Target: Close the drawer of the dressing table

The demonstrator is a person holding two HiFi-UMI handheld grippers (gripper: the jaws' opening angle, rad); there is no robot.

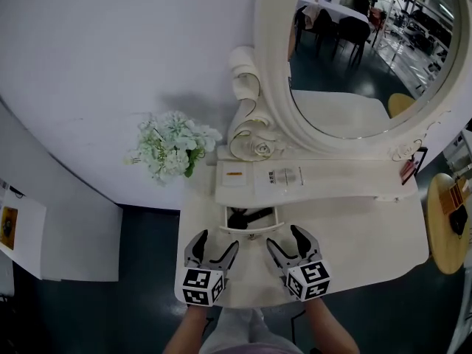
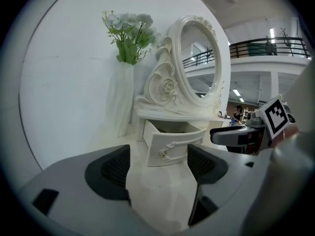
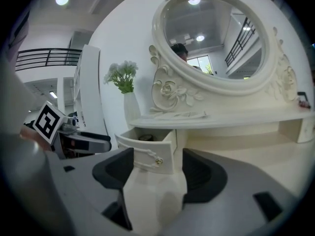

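The white dressing table has a small drawer pulled out under its raised shelf, with dark things inside. My left gripper hovers over the tabletop just left of the drawer's front, and its jaws stand apart with nothing between them. My right gripper hovers just right of the drawer front, also open and empty. In the left gripper view the drawer front with its small knob lies ahead of the open left gripper. In the right gripper view the drawer front stands ahead of the open right gripper.
A white vase of pale flowers stands at the table's back left by the wall. A large oval mirror in a carved frame rises behind the shelf. A round wooden table stands to the right.
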